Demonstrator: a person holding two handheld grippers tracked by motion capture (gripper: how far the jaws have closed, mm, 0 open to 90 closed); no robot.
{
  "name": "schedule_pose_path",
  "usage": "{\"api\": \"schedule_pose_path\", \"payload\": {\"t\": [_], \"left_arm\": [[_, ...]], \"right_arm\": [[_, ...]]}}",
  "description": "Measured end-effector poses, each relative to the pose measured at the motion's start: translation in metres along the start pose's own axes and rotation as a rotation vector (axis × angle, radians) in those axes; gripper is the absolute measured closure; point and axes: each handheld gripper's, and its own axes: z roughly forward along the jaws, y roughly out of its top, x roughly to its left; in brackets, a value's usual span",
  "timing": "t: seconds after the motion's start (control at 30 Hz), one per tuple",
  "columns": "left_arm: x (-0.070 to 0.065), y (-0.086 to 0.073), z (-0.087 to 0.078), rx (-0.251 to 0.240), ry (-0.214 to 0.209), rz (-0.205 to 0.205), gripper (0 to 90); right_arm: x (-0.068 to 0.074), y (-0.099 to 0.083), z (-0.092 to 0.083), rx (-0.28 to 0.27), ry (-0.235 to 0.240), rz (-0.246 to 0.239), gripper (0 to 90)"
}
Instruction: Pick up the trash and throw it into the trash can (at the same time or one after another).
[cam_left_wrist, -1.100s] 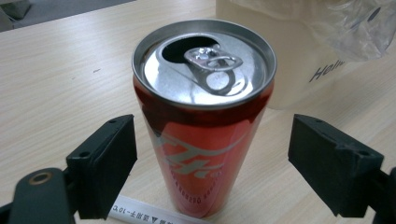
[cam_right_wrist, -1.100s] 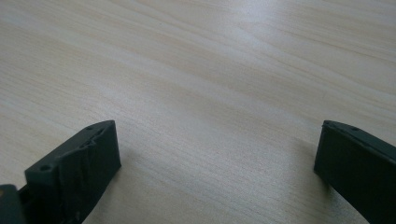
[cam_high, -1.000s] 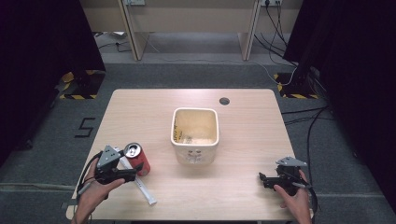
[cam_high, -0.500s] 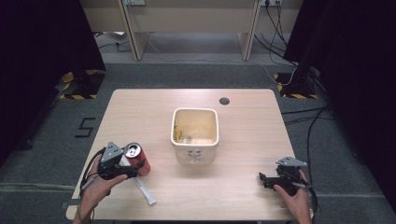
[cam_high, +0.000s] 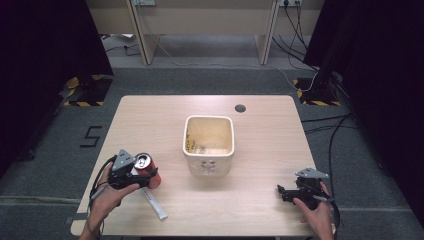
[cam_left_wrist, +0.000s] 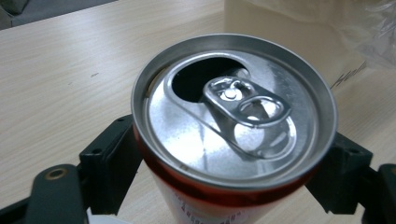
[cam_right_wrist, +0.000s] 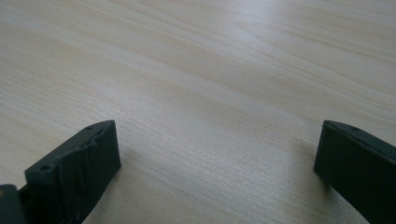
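An opened red drink can (cam_high: 145, 165) stands near the table's front left. Its silver top with the pull tab (cam_left_wrist: 233, 121) shows close up in the left gripper view. My left gripper (cam_high: 146, 176) has one jaw on each side of the can. Its jaws have just been closing, and both pads (cam_left_wrist: 109, 161) now lie against the can's wall. My right gripper (cam_high: 281, 192) rests at the front right, far from the can. Its jaws (cam_right_wrist: 217, 158) stand wide apart over bare wood with nothing between them.
A cream square bin (cam_high: 209, 167) stands in the middle of the wooden table (cam_high: 150, 120), to the right of the can. A flat white strip (cam_high: 154, 202) lies just in front of the can. A small round hole (cam_high: 240, 108) is near the far edge.
The left hand with its gripper has edged slightly away from the table's front edge, still around the can. The right gripper has not moved.
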Motion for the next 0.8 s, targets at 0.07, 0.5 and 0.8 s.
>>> {"api": "schedule_pose_path", "payload": {"t": [0.07,0.5,0.8], "left_arm": [[0.0,0.0,0.0,-0.003,-0.004,0.0,24.3],[-0.001,0.006,-0.005,-0.015,-0.011,0.022,33.7],[0.0,0.015,-0.006,-0.008,-0.035,0.029,33.7]], "right_arm": [[0.0,0.0,0.0,0.0,0.0,0.0,0.3],[0.0,0.0,0.0,0.0,0.0,0.0,0.2],[0.0,0.0,0.0,0.0,0.002,-0.004,0.3]]}}
